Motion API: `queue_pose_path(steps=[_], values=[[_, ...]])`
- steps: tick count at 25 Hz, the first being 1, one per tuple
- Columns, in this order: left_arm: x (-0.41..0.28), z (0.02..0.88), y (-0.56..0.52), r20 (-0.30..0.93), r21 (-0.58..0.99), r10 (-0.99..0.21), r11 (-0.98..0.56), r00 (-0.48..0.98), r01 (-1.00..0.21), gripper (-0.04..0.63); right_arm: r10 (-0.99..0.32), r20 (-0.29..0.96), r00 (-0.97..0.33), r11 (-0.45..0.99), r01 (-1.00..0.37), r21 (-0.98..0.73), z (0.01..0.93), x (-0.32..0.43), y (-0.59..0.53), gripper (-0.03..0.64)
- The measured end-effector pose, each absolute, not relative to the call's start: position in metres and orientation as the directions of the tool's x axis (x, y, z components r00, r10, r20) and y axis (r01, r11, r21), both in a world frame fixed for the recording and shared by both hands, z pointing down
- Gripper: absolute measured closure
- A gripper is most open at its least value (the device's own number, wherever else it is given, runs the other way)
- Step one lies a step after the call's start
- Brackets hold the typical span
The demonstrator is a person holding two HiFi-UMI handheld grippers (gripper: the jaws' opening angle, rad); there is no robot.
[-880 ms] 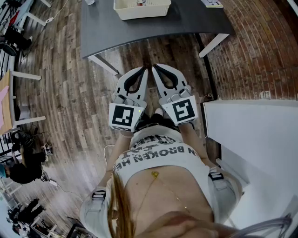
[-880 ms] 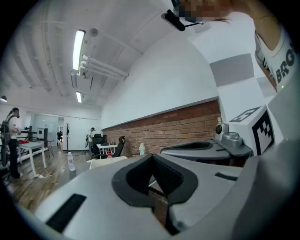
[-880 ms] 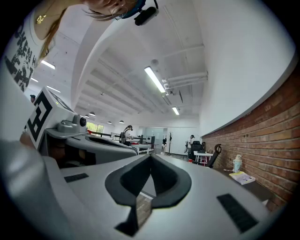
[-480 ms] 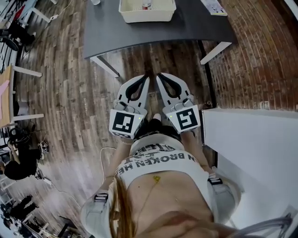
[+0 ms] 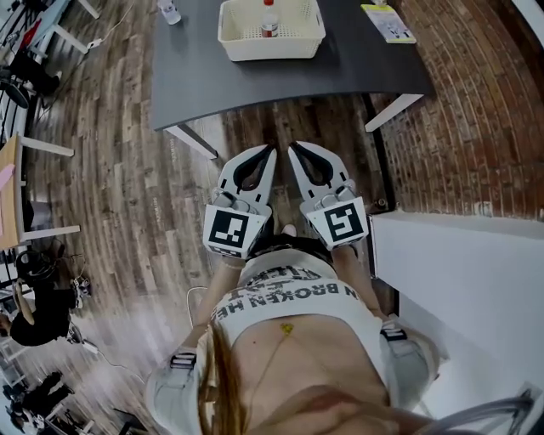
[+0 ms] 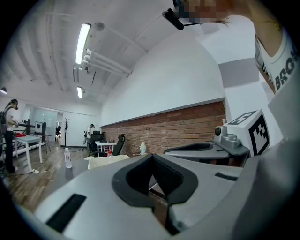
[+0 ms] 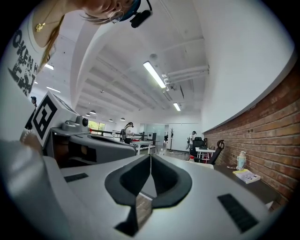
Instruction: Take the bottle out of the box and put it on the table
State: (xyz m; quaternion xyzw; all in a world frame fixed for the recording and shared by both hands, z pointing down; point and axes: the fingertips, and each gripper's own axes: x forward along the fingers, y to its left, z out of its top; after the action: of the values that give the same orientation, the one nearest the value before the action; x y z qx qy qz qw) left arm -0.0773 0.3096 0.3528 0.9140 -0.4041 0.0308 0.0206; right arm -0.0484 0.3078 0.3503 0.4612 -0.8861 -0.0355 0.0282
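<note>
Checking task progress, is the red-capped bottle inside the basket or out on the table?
Inside: the red-capped bottle sits within the basket, which is on the table.

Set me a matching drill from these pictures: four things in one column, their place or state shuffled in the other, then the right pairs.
Things:
1. red-capped bottle
2. clear bottle
3. booklet
4. right tool

Places or states:
A. on the table, left of the basket in the head view
B. shut, holding nothing
C. inside the basket
D. on the table, right of the basket in the head view

Pairs: 1-C; 2-A; 3-D; 4-B.
</note>
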Motion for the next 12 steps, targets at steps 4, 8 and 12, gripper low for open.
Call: queue_pose_path(steps=[4, 8, 12], values=[[-0.079, 0.353, 0.263, 0.070, 0.016, -0.695, -0.716, 0.715, -0.698, 0.591, -0.832, 0.018, -0.555, 0.554, -0.828, 0.086, 0.352, -0.057, 0.262, 0.606], [-0.087, 0.346, 0.220, 0.059, -0.012, -0.667, -0.744, 0.742, -0.668, 0.591, -0.835, 0.020, -0.550, 0.549, -0.829, 0.102, 0.350, -0.074, 0.221, 0.606], [-0.099, 0.350, 0.185, 0.069, -0.007, -0.641, -0.766, 0.764, -0.642, 0.591, -0.857, 0.023, -0.515, 0.515, -0.854, 0.070, 0.353, -0.084, 0.185, 0.606]])
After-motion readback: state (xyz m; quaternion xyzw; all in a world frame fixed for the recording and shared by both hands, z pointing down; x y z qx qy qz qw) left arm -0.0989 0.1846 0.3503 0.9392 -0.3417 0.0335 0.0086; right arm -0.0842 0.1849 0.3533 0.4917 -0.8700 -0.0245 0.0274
